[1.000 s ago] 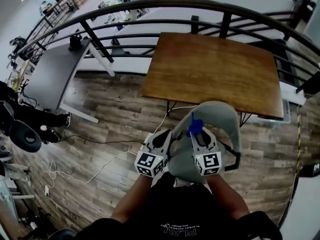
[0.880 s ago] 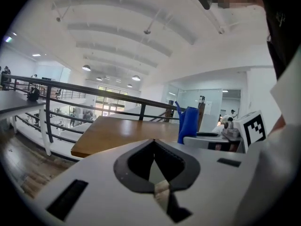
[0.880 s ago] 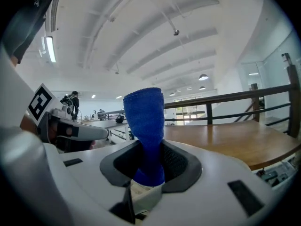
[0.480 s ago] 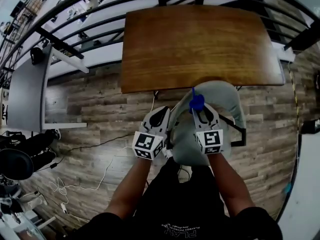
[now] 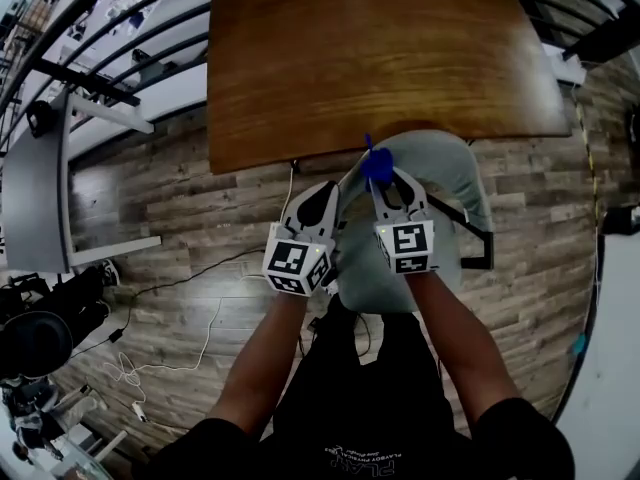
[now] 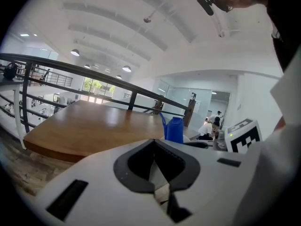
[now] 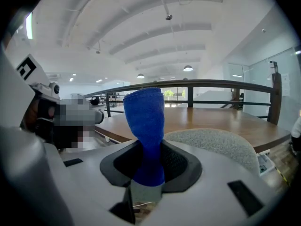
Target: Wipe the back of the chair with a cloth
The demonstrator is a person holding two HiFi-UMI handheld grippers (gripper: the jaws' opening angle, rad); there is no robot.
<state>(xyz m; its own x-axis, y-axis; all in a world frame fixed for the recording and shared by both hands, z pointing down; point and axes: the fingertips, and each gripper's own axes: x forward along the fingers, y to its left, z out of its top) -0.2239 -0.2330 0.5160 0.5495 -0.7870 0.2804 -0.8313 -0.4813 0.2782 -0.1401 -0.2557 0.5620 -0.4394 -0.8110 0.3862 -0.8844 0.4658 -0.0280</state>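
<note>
The step in hand looks like the approach, with the wiping stroke itself not yet begun. The right gripper [image 5: 388, 180] has its fingers pinched together on the lower end of a rolled blue cloth [image 7: 146, 126], whose free end stands straight up beyond the fingertips. The grey fabric-covered chair's rounded back [image 7: 212, 144] lies just past those fingertips and a little to their right, lower than the cloth's top. From the head view the cloth sits over the near left part of that back, but I cannot tell whether it touches the fabric. The left gripper [image 5: 322, 196] hangs just to the left of the right one, off the chair's edge, its fingers brought together with nothing between them. Beyond both sets of fingertips stands the brown wooden table [image 5: 370, 58]. The next move, as I judge it, calls for tipping the right gripper forward and down so the free end of the cloth lies flat on the chair back, then drawing it along the curve with steady pressure, keeping the pinch firm so the roll does not slip out.
</note>
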